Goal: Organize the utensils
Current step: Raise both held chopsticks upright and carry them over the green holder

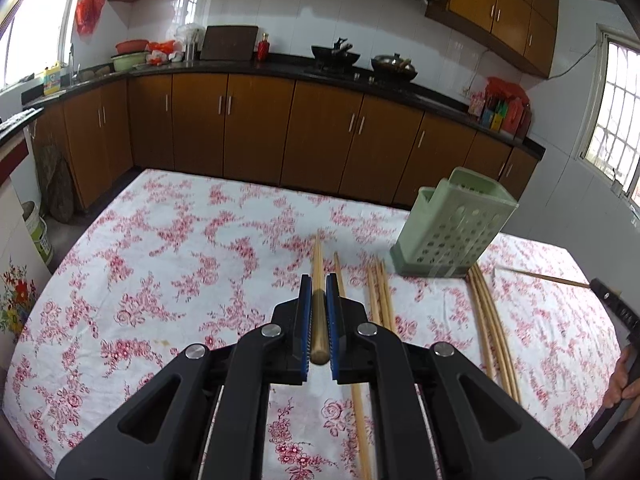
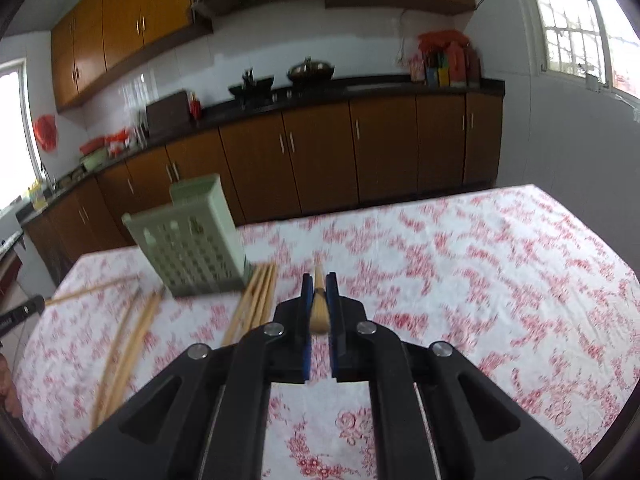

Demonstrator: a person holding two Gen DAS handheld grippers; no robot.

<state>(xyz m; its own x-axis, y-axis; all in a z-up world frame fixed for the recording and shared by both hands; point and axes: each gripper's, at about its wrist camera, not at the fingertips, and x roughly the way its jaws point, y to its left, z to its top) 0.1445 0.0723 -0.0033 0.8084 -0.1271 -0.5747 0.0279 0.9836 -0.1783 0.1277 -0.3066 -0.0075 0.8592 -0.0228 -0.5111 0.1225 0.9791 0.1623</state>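
Observation:
My left gripper (image 1: 319, 280) is shut on a wooden chopstick (image 1: 318, 268) that points away over the floral tablecloth (image 1: 180, 264). My right gripper (image 2: 319, 280) is shut on another wooden chopstick (image 2: 319, 308), lifted above the cloth; this view is blurred. A pale green perforated utensil holder (image 1: 454, 232) stands tilted at the right of the left view and shows at the left as the holder (image 2: 192, 240) in the right view. Loose chopsticks (image 1: 380, 292) lie on the cloth beside it, and a further bundle (image 1: 490, 320) lies farther right. The right gripper's tip with its chopstick (image 1: 536, 277) enters at the far right.
Brown kitchen cabinets (image 1: 256, 128) with a dark counter run behind the table. A wok (image 1: 335, 55) and a lidded pan (image 1: 394, 66) sit on the stove. A person's hand (image 1: 624, 376) shows at the right edge. A bucket (image 1: 38, 232) stands on the floor at the left.

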